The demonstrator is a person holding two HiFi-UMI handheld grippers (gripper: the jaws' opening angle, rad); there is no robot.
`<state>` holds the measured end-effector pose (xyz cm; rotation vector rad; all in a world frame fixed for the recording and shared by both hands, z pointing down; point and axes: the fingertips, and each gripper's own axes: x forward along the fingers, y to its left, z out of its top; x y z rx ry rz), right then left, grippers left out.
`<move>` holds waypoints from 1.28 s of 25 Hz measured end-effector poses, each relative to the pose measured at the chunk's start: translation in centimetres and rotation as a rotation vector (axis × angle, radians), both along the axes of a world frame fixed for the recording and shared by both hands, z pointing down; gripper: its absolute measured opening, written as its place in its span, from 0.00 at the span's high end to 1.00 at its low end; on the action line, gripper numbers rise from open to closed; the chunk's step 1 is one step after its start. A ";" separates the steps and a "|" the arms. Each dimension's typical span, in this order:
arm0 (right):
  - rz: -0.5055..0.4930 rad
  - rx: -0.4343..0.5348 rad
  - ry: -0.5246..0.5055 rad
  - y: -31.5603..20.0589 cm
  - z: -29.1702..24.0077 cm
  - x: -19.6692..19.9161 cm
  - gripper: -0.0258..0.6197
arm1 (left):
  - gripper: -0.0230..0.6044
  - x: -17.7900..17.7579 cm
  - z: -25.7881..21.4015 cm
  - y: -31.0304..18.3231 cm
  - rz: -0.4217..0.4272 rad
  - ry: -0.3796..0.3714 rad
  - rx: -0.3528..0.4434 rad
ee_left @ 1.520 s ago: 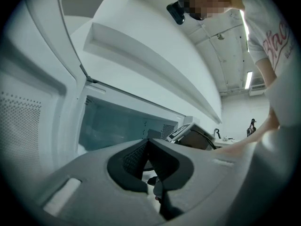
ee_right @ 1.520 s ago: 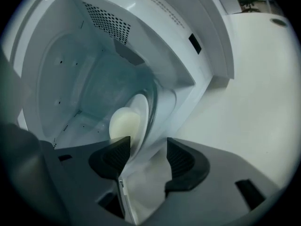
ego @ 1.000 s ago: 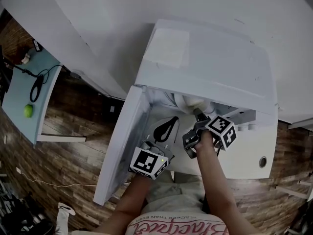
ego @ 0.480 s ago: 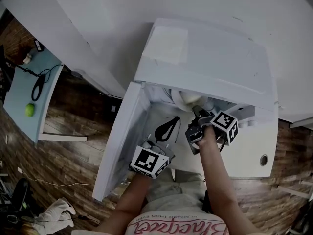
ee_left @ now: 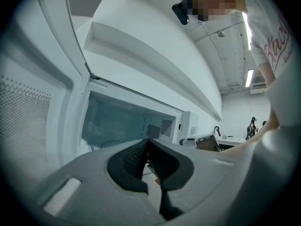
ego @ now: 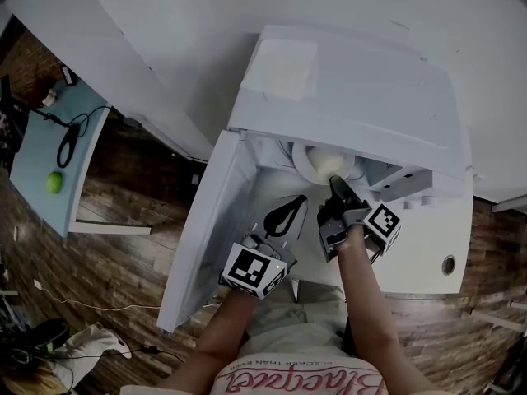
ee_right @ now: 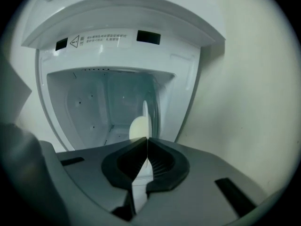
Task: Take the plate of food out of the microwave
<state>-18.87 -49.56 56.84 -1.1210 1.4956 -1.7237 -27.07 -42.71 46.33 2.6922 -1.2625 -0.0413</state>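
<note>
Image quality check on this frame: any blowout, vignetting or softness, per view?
Head view: fisheye bend, microwave top nearly blown white, floor dim. Left gripper view: black vignette corners, ceiling light strip glares. Right gripper view: heavy vignette, plate edge-on and soft, cavity evenly lit.

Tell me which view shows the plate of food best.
The head view: the plate and its pale food show from above at the microwave mouth. The right gripper view shows it edge-on between the jaws; the left gripper view shows none of it.
</note>
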 end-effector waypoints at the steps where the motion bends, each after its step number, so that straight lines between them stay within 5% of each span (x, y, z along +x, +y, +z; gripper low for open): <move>1: 0.003 0.009 -0.006 0.2 0.0 0.1 0.93 | 0.96 0.0 0.0 0.1 0.002 -0.002 0.001; 32: 0.064 0.158 -0.044 5.3 -1.9 1.2 0.93 | 0.96 0.0 0.2 3.6 0.039 -0.003 0.017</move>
